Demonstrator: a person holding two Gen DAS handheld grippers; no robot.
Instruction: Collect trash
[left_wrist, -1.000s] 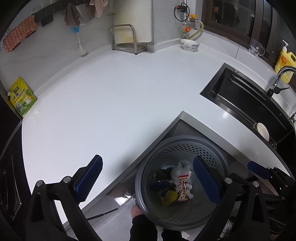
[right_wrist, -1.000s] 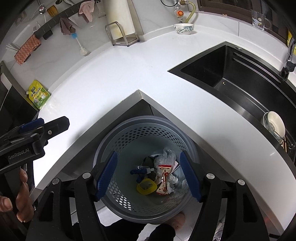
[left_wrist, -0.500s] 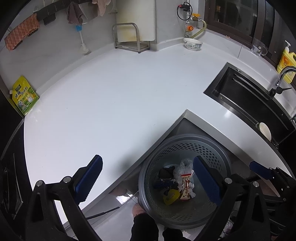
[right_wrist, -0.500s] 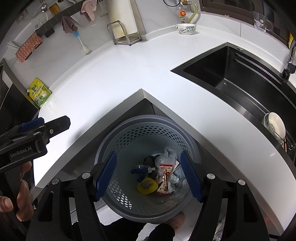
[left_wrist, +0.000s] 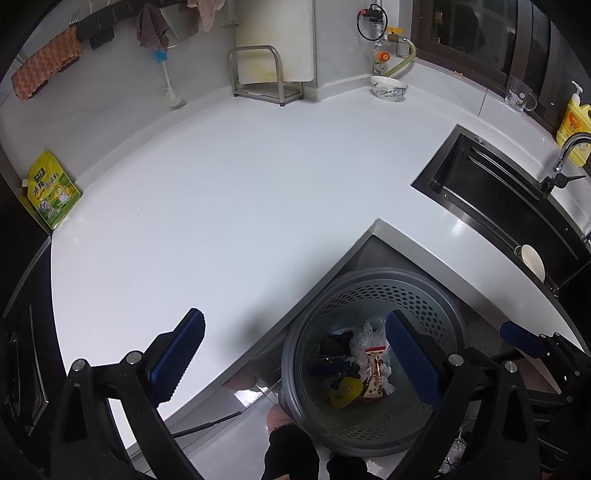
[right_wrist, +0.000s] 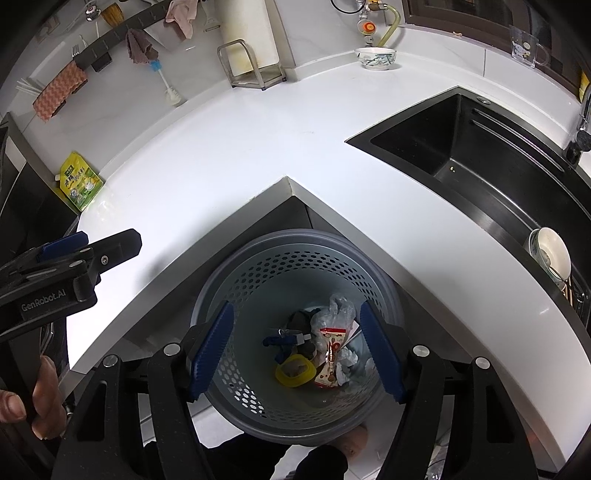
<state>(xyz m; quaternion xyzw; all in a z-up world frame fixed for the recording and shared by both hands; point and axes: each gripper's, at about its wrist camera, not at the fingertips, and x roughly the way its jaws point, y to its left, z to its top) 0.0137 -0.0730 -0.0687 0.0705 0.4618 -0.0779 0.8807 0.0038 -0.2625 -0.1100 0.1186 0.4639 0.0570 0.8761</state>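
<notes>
A grey perforated trash basket (left_wrist: 373, 295) (right_wrist: 295, 266) stands on the floor in the inner corner of the white L-shaped counter (left_wrist: 221, 206). At its bottom lie a red snack wrapper (right_wrist: 330, 356), a yellow ring (right_wrist: 294, 371), a crumpled clear bag (right_wrist: 334, 310) and a blue piece (right_wrist: 280, 339). My right gripper (right_wrist: 296, 306) hangs open above the basket's mouth with nothing between its blue pads. My left gripper (left_wrist: 295, 317) is open and empty too, spanning the counter edge and the basket rim. A green-yellow pouch (left_wrist: 51, 190) leans at the counter's far left.
A black sink (left_wrist: 498, 206) is set into the counter on the right, with a cup (right_wrist: 550, 254) at its near end. A bowl (left_wrist: 389, 88), a metal rack (left_wrist: 266, 81) and a soap bottle (left_wrist: 572, 125) line the back. A hand (right_wrist: 40, 398) holds the left gripper.
</notes>
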